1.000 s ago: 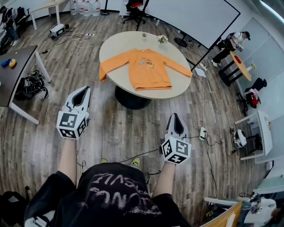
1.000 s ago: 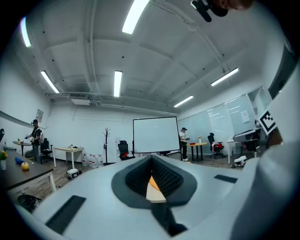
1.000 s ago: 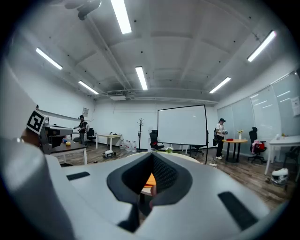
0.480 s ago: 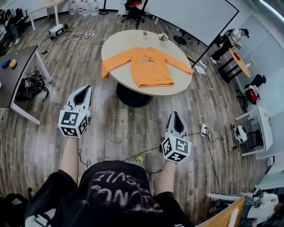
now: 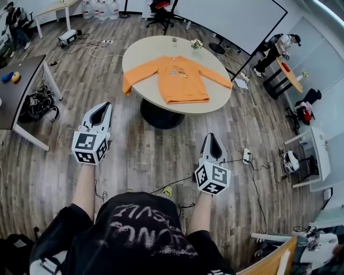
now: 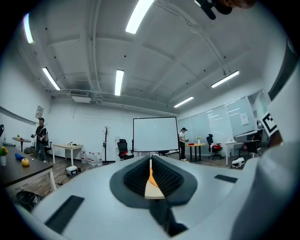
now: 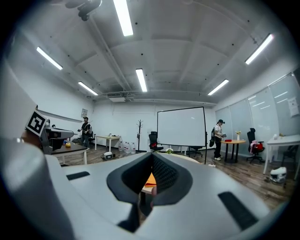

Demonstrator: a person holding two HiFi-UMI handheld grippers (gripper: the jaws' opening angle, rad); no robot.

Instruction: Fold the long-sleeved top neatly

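Both are pressed together with nothing in them, left gripper (image 5: 100,111) and right gripper (image 5: 212,142). The orange top (image 5: 181,80) lies spread flat on the round table (image 5: 145,53), well ahead of both. I'd walk right up, open the jaws, then pinch the sleeves first.

Office meeting room; projection screen (image 5: 236,21), desks (image 5: 24,75), office chair (image 5: 163,12).

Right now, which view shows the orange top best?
Head view: the whole orange top lies spread flat on the round table, both sleeves out. The left and right gripper views each catch only an orange sliver of it, far off, through the slit between their shut jaws.
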